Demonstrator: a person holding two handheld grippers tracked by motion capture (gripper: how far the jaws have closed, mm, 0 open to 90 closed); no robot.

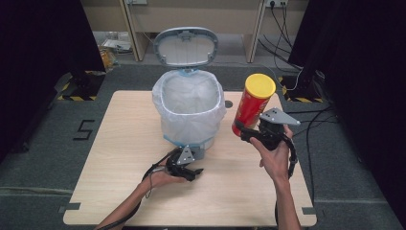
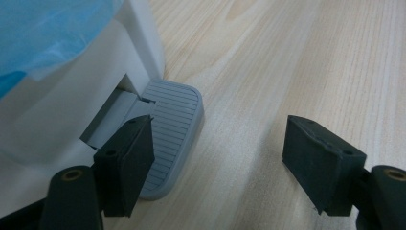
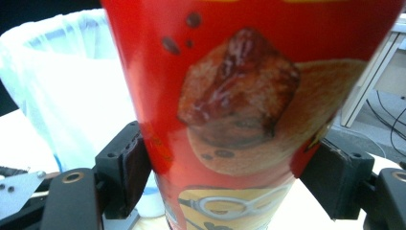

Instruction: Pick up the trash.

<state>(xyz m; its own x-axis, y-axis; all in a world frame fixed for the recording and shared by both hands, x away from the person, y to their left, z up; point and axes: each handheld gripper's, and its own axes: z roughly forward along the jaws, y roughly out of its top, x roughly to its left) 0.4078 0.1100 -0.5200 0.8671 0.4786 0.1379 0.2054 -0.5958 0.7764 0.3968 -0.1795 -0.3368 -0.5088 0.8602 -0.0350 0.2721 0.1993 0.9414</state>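
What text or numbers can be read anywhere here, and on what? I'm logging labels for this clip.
"5": black figure on the grey floor, left of the table.
Red chip can, held in the right tongs: printed pictures in the right gripper view, no lettering readable.
Pedal bin: no text visible.

Bin [image 1: 189, 112] mid-table [image 1: 119, 158]; pedal [image 2: 170, 136] at its near side; can [image 1: 252, 103] right of bin, off table.

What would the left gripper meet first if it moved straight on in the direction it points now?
Probably the grey pedal of the white bin: one jaw of the open left gripper already lies over it. The other jaw would only follow the bare table.
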